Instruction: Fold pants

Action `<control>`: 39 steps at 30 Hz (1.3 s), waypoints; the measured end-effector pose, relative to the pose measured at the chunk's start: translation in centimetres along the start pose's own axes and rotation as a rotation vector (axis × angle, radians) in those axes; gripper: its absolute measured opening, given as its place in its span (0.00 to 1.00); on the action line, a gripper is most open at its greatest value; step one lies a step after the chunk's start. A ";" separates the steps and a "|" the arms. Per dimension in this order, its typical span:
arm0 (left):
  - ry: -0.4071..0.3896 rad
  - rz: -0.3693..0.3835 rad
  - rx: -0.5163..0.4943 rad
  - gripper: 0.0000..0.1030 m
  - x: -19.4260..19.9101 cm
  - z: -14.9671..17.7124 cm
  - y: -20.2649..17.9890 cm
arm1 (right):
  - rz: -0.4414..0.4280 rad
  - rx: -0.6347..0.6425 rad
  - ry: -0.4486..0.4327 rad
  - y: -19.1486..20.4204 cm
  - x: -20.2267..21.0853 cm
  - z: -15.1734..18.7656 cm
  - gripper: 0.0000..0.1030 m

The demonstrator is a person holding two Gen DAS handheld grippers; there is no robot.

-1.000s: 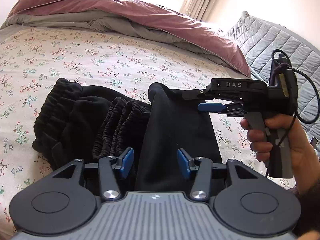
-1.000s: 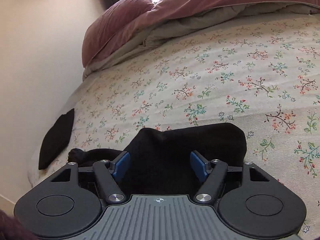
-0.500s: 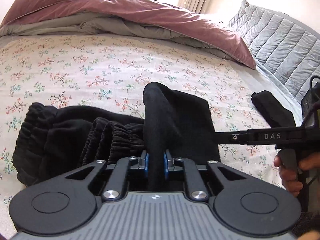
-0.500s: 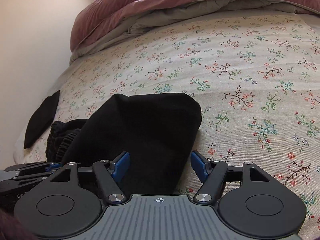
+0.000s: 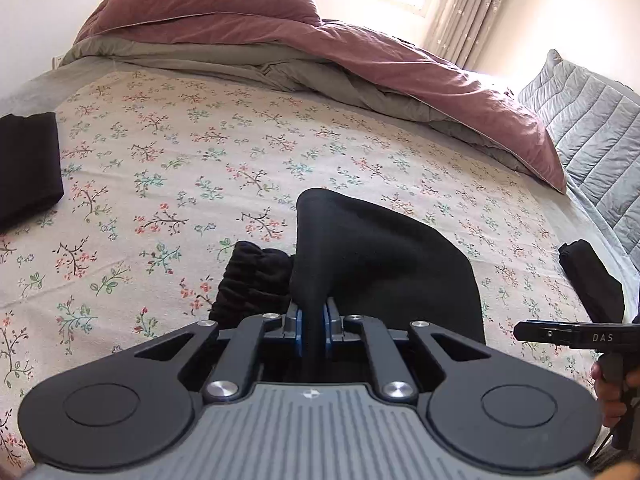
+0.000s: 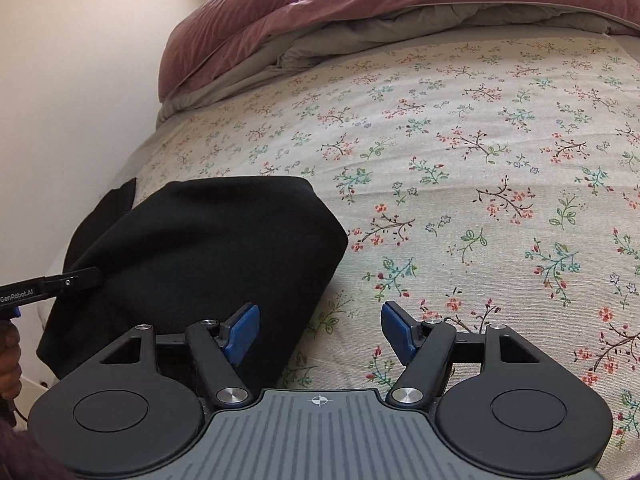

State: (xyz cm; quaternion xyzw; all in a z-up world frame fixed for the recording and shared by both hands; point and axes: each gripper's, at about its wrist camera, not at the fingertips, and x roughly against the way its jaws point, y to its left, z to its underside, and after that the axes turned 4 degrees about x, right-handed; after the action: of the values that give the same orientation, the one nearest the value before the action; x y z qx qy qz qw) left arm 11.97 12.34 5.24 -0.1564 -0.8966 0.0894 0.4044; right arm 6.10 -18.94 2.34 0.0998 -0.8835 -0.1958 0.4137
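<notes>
The left gripper (image 5: pixel 314 330) is now closed on a raised fold of the black pants (image 5: pixel 384 256); one second ago its blue pads stood apart around the cloth, and half a second ago they were already pressed together. The right gripper (image 6: pixel 318 330) is open with nothing between its pads, as before, but the pants (image 6: pixel 200 252) have shifted to about 9 o'clock of it, so only its left pad lies over the cloth and its right pad is above the floral bedsheet (image 6: pixel 480 184). In the left view the pants lie near the middle of the bedsheet (image 5: pixel 200 168), with the gathered waistband (image 5: pixel 256 280) at 10 o'clock from the closed pads. The right gripper (image 5: pixel 576 336) is now at the 3 o'clock edge of this view, lower than one second ago, and the letters "DAS" are readable on it. In the right view the left gripper (image 6: pixel 56 282) enters at 9 o'clock and carries the writing "GenRobot.AI". A folded black cloth (image 5: pixel 26 168) lies at 10 o'clock, and another black cloth (image 5: pixel 592 280) at 3 o'clock.
</notes>
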 end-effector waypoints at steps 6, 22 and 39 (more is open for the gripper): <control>0.024 -0.052 0.017 0.20 -3.8 1.0 2.9 | -0.003 0.031 0.023 0.9 -1.2 0.5 0.66; 0.050 0.055 0.078 0.81 -4.9 -0.3 6.3 | -0.091 -0.018 0.092 1.8 -4.3 1.7 0.70; 0.193 0.573 0.499 0.59 -11.0 1.2 11.8 | -0.282 -0.234 -0.035 1.5 -8.9 3.2 0.56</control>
State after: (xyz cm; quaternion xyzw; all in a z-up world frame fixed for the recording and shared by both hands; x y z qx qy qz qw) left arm 20.42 19.47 -6.64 -0.3049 -0.7252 0.3987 0.4714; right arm 9.30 -13.72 -5.06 0.1703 -0.8391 -0.3551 0.3753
